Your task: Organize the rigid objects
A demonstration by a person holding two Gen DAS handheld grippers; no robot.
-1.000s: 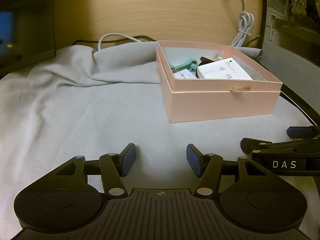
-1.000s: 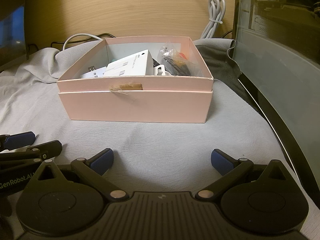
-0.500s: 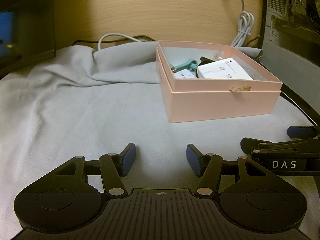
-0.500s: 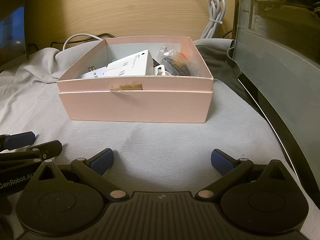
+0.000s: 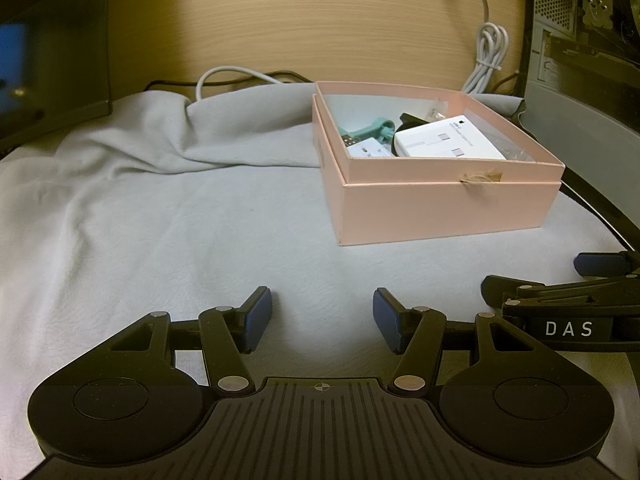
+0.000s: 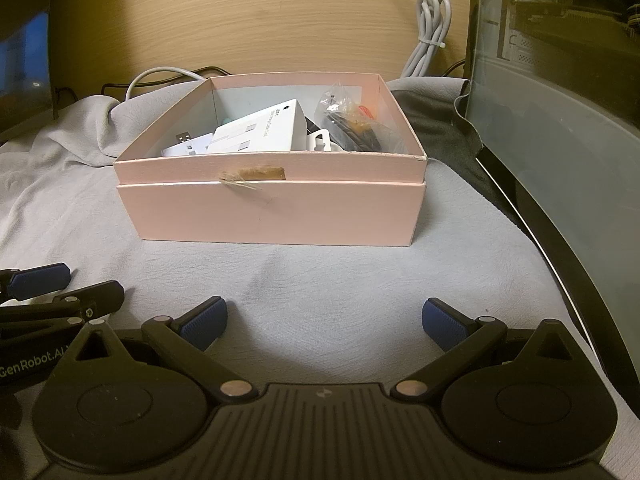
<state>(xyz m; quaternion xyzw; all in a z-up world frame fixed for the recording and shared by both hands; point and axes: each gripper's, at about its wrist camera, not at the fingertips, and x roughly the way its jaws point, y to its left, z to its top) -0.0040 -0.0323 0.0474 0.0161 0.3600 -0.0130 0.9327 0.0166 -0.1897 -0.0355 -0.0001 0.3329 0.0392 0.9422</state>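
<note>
The left hand-held gripper [image 5: 322,318] is held with its jaws moderately apart, nothing between the blue pads [image 5: 256,320], only grey cloth [image 5: 160,220] seen beneath. The right hand-held gripper [image 6: 324,322] is held with its jaws wide, also empty, over the same cloth. The two hand-held grippers are placed side by side: the right one is seen at the right edge of the left wrist view [image 5: 568,300], the left one at the left edge of the right wrist view [image 6: 52,296].

Ahead of the right hand-held gripper, and ahead and to the right of the left one, an open pink box [image 6: 276,212] is set on the cloth-covered tabletop, well clear of both sets of fingertips. A strip of torn tape [image 6: 252,176] is stuck on its near rim. Inside the box a white carton [image 6: 260,132] is seen lying tilted, a white USB plug part [image 6: 186,146] to its left, a clear plastic bag of dark items [image 6: 352,124] to its right. A teal plastic piece [image 5: 376,130] is visible at the back left of the box in the left wrist view.

Beyond the box, a bundled white cable [image 6: 430,36] is seen against a wooden panel [image 6: 260,12]. A dark computer case [image 6: 560,80] is placed to the right of the right hand-held gripper, a dark monitor [image 5: 48,52] to the far left of the left one.
</note>
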